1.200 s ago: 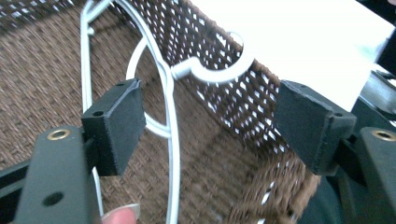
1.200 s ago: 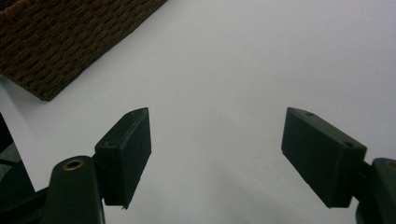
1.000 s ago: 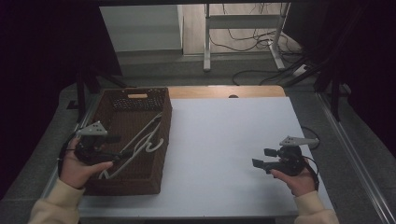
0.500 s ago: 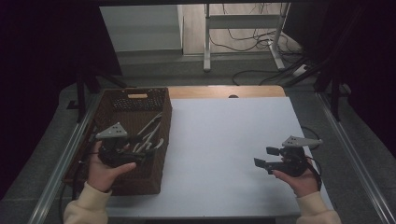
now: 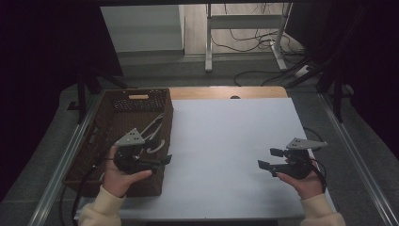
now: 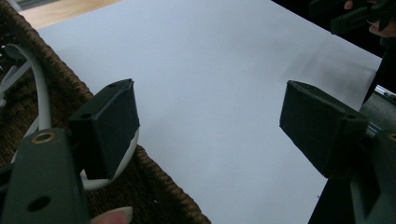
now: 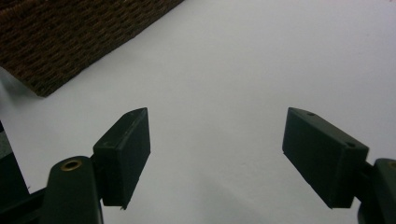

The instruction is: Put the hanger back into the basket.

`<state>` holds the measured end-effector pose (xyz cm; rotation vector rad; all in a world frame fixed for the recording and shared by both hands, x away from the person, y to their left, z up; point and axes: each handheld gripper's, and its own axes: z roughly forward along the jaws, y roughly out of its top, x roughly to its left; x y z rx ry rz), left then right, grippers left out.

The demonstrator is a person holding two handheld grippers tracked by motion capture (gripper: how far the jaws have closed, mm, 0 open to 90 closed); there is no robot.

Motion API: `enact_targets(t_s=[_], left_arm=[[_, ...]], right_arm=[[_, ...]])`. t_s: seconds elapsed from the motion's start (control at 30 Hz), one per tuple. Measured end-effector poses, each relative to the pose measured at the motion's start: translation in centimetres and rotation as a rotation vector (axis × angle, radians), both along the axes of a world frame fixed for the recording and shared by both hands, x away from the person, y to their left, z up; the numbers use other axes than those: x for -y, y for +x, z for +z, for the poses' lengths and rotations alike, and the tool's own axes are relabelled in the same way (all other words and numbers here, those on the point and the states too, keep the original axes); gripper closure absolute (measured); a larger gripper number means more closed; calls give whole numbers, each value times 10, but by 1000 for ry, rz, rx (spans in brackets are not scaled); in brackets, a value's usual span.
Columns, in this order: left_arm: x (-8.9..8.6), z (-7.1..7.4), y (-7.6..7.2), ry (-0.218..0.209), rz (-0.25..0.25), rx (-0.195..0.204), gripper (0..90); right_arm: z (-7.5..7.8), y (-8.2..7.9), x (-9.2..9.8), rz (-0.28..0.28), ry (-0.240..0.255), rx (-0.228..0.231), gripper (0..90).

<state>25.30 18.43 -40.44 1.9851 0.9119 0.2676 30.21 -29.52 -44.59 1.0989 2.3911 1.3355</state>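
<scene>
White hangers [image 5: 153, 136] lay in the basket [image 5: 101, 136] at the desk's [image 5: 226, 141] left side. They looked like light, stiff, smooth plastic, likely slippery; best pinched across a thin bar or the hook neck. Left gripper [image 5: 164, 160] hovered over the basket's right rim, jaws spread, holding nothing; a hanger's curve [image 6: 39, 88] lay just beside its left jaw. Right gripper [image 5: 269, 159] was spread too, above bare desk, well apart. Desk top white, flat, matte. Room dim; cables on the floor behind.
</scene>
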Motion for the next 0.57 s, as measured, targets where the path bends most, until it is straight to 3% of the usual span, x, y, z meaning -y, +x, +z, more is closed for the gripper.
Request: enact_targets(t_s=[0.17,0.57], left_arm=[[-3,-1,-3,33,3,16,187],[-11,2,-9,13,20,20,181]], right_arm=[[-1,0,2,-11,7,3,234],[1,-1,3,-34,6,44,220]])
